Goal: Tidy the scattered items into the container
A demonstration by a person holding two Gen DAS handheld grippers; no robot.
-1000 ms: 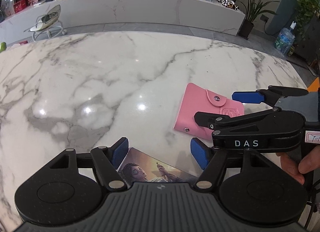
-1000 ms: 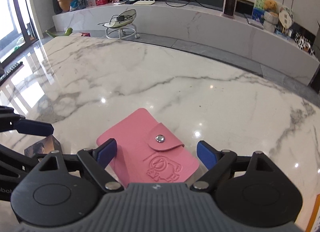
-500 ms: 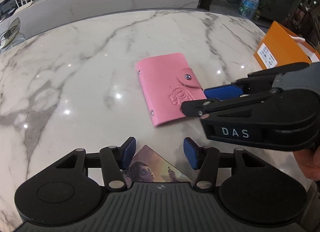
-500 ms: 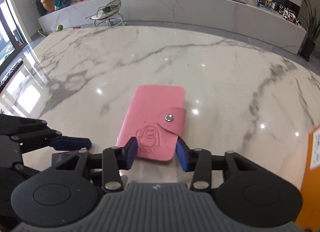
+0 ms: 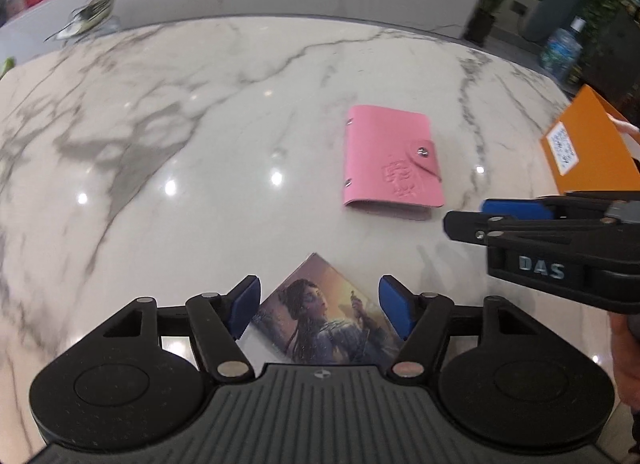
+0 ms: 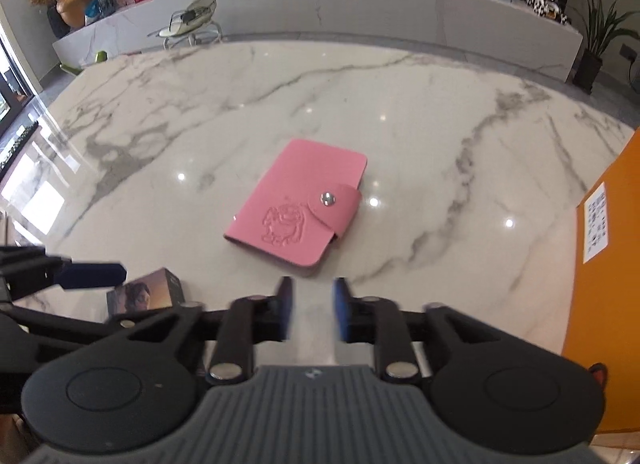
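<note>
The table [image 6: 400,136] is a wide slab of polished white marble with grey veins, and it is glossy enough to mirror the ceiling lamps. At its right edge stands the box [image 6: 608,284], orange, flat-sided, with a white printed label. Near the middle lies the wallet [image 6: 298,204], flat and closed, of soft pink leather-like material with rounded corners, an embossed cartoon figure and a metal snap on its tab. Nearer to the person lies the card box [image 5: 324,320], small and rectangular, printed with a painted figure, turned corner-first. The left hand-held gripper [image 5: 318,302] has just been opening; its blue pads stand apart on both sides of the card box without pressing it. The right hand-held gripper [image 6: 312,312] has just been closing; its pads are narrowly apart, with nothing between them, just short of the wallet
</note>
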